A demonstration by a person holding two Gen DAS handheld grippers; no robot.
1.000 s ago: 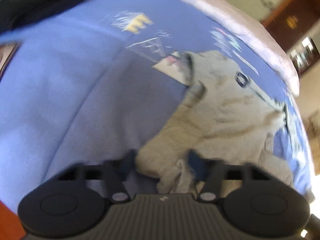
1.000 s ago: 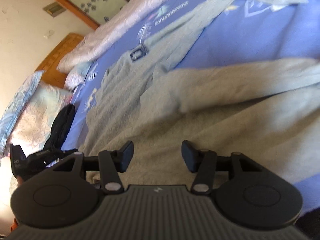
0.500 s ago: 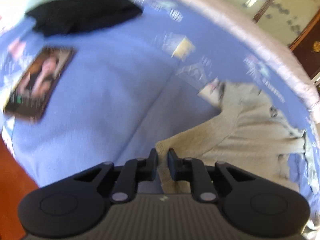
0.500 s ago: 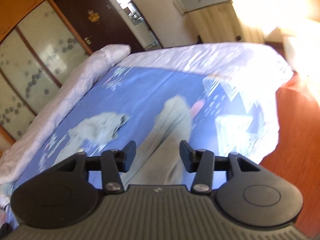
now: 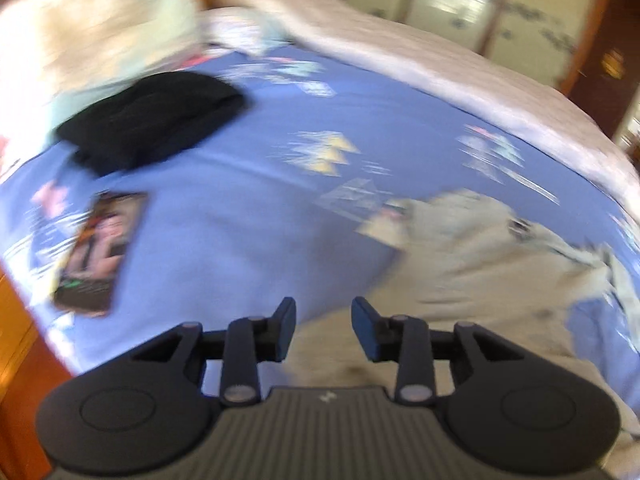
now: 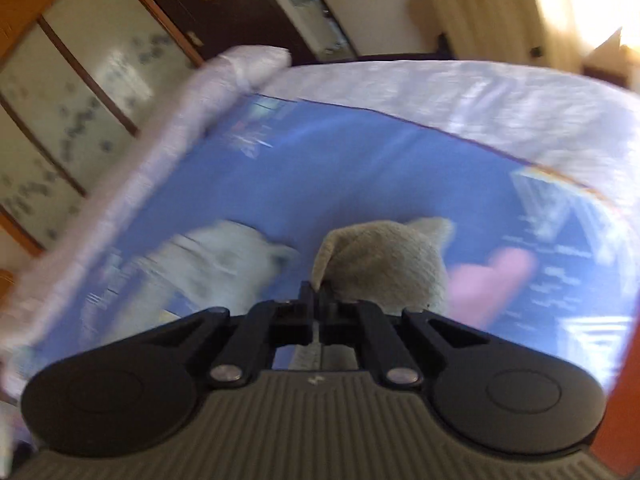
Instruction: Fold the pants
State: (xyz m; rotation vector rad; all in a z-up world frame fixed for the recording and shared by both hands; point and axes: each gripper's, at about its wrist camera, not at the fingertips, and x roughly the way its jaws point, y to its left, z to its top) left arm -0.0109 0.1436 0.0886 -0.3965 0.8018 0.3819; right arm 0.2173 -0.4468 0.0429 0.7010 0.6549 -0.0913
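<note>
The grey-beige pants (image 5: 472, 280) lie crumpled on the blue bedspread (image 5: 248, 216), right of centre in the left wrist view. My left gripper (image 5: 323, 326) is open and empty, just above the near edge of the pants. In the right wrist view my right gripper (image 6: 318, 312) is shut on a fold of the pants (image 6: 384, 264), which bunches up beyond the fingertips. A second pale part of the pants (image 6: 224, 264) lies to the left, blurred.
A black garment (image 5: 152, 120) lies at the far left of the bed, with a dark book or magazine (image 5: 100, 252) near the left edge. Pillows (image 5: 88, 32) are at the head. A lilac quilt (image 5: 440, 64) borders the far side. Wooden floor (image 6: 624, 420) shows beside the bed.
My left gripper was shut on the pants edge half a second ago and has opened and let go. My right gripper was open and has shut on a fold of the pants.
</note>
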